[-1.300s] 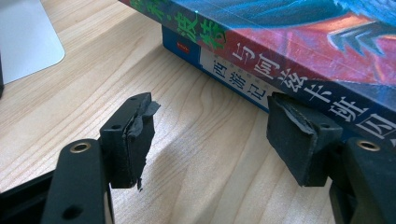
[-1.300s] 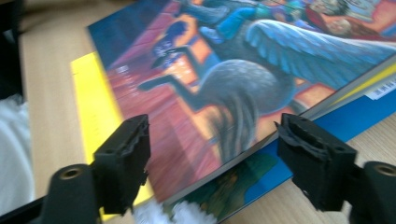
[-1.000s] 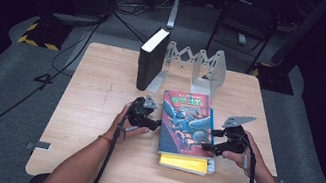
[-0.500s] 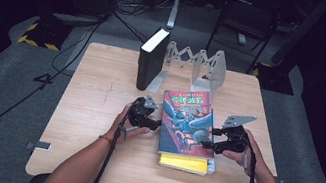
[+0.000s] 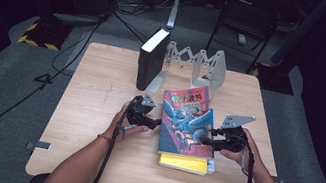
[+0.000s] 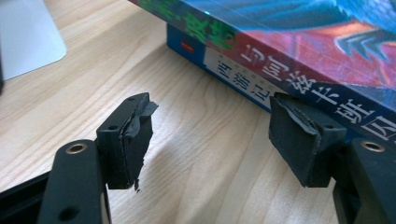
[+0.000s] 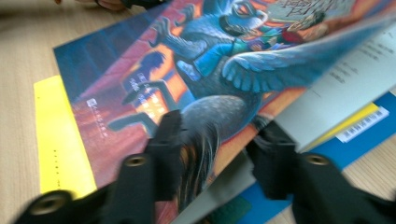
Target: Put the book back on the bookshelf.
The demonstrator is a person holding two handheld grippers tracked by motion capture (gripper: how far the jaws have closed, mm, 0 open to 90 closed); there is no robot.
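right hand-held gripper [image 5: 204, 140]: pinching the right-hand edge of the colourful book [image 5: 186, 118], one jaw on top of the cover, the other underneath. In the right gripper view that edge looks lifted, with pages fanning a bit below it.

left hand-held gripper [image 5: 156, 120]: jaws spread wide with nothing between them, parked just beside the book's spine on the other side. In the left gripper view the spine sits right behind the far pad [image 6: 299, 135]; can't tell if it's actually touching.

where the book is: top of a small stack in the middle of the table [image 5: 92, 109], with a yellow book [image 5: 181, 163] poking out underneath at the near end and something blue under that [image 7: 355, 140].

step in hand: my guess is peeling the top book off the pile, with only one side gripped so far.

next move: probably the left one needs to close on the spine side or brace it, then lift both together so the book doesn't flop open or drag the yellow one along.

further out: a black book [image 5: 150, 60] stands upright at the back edge, next to a metal bookend rack [image 5: 201, 63], most likely where this is headed.
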